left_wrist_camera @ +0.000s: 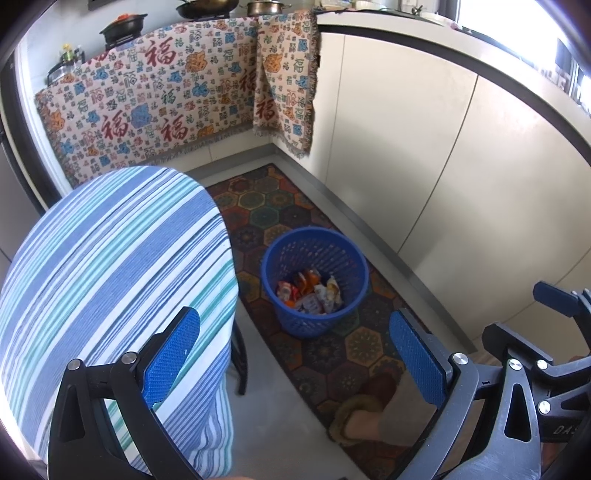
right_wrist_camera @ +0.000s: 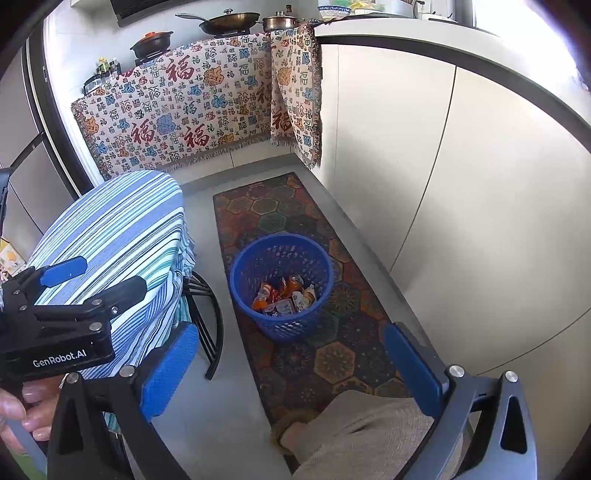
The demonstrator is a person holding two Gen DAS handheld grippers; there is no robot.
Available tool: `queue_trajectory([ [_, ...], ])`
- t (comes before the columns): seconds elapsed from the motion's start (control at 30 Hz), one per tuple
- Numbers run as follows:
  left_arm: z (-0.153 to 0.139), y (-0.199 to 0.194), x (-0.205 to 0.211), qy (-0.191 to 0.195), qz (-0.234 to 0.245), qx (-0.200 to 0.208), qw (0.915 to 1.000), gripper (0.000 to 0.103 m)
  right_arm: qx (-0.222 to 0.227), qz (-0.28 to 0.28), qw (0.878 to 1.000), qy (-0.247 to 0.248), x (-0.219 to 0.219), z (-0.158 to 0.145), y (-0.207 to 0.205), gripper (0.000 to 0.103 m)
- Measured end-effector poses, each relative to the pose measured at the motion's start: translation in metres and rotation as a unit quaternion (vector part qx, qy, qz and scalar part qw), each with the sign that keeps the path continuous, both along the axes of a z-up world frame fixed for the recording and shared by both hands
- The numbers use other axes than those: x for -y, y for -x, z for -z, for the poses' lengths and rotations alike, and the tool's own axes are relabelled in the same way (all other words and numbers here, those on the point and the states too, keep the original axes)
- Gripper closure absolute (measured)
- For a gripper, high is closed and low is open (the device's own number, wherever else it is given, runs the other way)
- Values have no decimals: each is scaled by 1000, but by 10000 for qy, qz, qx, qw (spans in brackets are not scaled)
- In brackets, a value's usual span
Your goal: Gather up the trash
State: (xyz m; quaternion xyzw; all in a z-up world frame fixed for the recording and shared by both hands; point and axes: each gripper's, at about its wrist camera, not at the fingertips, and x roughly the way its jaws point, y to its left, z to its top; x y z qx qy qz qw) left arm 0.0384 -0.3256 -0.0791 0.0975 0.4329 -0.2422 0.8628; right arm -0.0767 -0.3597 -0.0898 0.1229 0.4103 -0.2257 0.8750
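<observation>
Jaws on both my grippers, left gripper (left_wrist_camera: 295,354) and right gripper (right_wrist_camera: 290,363), spread wide, nothing held. Blue basket (left_wrist_camera: 284,317) at frame centre on patterned rug (left_wrist_camera: 354,350); snack wrappers (left_wrist_camera: 312,293) inside. Striped table (left_wrist_camera: 110,266) at left.

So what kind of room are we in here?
Most likely a home kitchen: pans sit on a stove at the back, pale cabinets run under a countertop, and a blue waste basket holds wrappers.
</observation>
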Motion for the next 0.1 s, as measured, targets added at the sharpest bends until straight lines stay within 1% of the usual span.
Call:
queue_trajectory([
  [0.1, -1, 0, -1, 23, 22, 15, 10000, 1, -13, 11, 10000, 1, 0, 1, -1, 0],
])
